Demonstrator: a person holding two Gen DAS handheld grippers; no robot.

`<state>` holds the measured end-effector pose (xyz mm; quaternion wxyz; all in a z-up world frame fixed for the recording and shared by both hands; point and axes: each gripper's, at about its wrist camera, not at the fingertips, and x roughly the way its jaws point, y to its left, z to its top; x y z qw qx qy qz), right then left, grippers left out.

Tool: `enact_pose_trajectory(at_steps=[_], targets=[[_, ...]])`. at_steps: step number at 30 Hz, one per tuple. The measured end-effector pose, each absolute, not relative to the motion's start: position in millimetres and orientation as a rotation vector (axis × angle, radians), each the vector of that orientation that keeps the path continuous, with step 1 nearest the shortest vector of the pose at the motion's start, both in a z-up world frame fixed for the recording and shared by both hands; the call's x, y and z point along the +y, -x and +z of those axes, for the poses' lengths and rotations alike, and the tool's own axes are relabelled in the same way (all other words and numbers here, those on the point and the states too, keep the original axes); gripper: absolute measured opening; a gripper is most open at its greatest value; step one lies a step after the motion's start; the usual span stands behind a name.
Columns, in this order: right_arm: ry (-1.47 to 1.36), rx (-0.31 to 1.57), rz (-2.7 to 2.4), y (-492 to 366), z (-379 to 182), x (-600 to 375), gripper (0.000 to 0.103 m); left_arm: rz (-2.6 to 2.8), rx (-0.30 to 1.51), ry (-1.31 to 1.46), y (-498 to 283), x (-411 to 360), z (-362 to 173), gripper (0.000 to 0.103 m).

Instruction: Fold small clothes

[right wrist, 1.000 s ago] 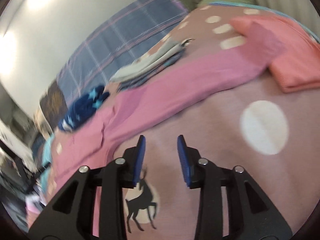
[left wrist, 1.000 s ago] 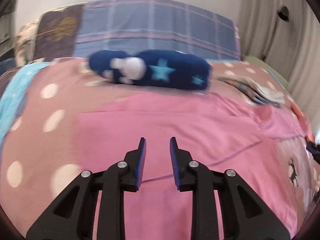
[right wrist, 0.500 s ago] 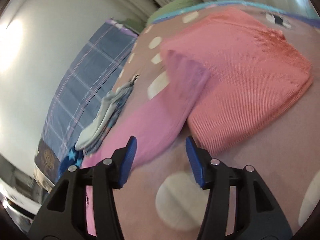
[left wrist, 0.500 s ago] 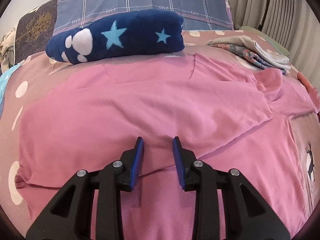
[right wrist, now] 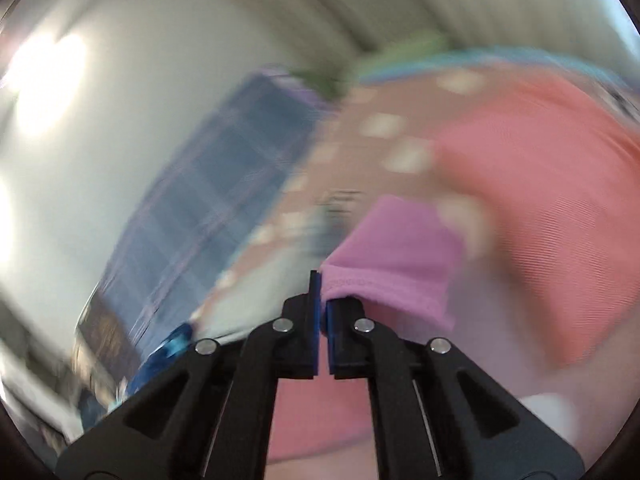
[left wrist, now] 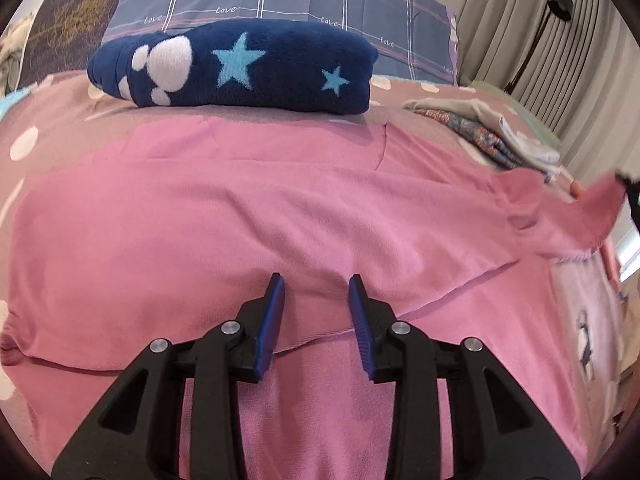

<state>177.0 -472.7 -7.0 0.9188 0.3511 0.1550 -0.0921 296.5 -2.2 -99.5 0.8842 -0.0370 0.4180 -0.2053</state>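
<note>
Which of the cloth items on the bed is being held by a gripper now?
The pink shirt: the right gripper is shut on its sleeve end. The navy star blanket and the small folded pile lie untouched.

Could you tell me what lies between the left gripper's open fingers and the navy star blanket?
Only the pink garment, spread over the bed; the left wrist view shows nothing else between the left gripper and the navy star blanket.

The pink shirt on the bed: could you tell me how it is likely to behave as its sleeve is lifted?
Probably floppy: the pink shirt lies flat and creased, and its sleeve droops from the shut right gripper. Likely light, since one thin pinch holds it. The body may drag along; the left gripper is open above it.
</note>
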Motion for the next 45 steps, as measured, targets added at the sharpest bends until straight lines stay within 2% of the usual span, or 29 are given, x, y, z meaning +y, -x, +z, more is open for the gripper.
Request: enact_pose_trajectory(at_steps=[3,6,10,14,18,19,20,23,30,33,34,37,41,45], targets=[[-0.612,0.328,0.041,-218.7,19.5,-384.0,0.003,-0.452,0.869,0.137,-297.4,4.1,-100.3,0.035],[-0.535,0.402,0.289,-258.6,17.9,-283.2,0.003,-0.484,0.858,0.240,-297.4,18.5,-100.2,0.035],[-0.385,0.540,0.444,-282.1,-15.8,-189.5,0.003,-0.531,0.825,0.440,-294.9,53.6,-96.7,0.036],[-0.228,0.699,0.498,-286.6,-66.5,-138.2,0.003,-0.554,0.779,0.475,-292.8,73.3,-84.5,0.038],[-0.131,0.793,0.531,-272.8,-100.3,-122.0,0.009,-0.600,0.797,0.511,-294.6,72.9,-86.1,0.044],[-0.105,0.812,0.542,-266.1,-106.4,-119.0,0.016,-0.605,0.807,0.507,-295.0,70.6,-87.7,0.044],[-0.094,0.819,0.551,-261.4,-109.0,-117.2,0.029,-0.611,0.819,0.500,-295.4,68.4,-89.5,0.044],[-0.119,0.822,0.554,-252.4,-104.8,-121.5,0.047,-0.614,0.839,0.481,-295.2,60.8,-92.7,0.045],[-0.521,0.911,0.539,-273.0,-113.6,-167.3,0.049,-0.566,0.797,0.540,-296.4,79.7,-87.5,0.045],[-0.624,0.908,0.512,-289.6,-116.2,-171.7,0.042,-0.559,0.779,0.553,-296.4,89.1,-83.0,0.045],[-0.615,0.897,0.544,-292.8,-111.4,-163.1,0.038,-0.559,0.777,0.556,-296.6,91.8,-82.4,0.045],[-0.467,0.900,0.775,-286.0,-96.2,-122.6,0.038,-0.556,0.772,0.553,-296.4,100.2,-80.7,0.052],[-0.131,0.852,0.822,-250.8,-82.5,-94.5,0.045,-0.584,0.793,0.541,-298.0,97.9,-83.8,0.054],[-0.045,0.859,0.747,-229.6,-88.7,-114.2,0.046,-0.599,0.853,0.462,-298.4,75.1,-92.2,0.056]])
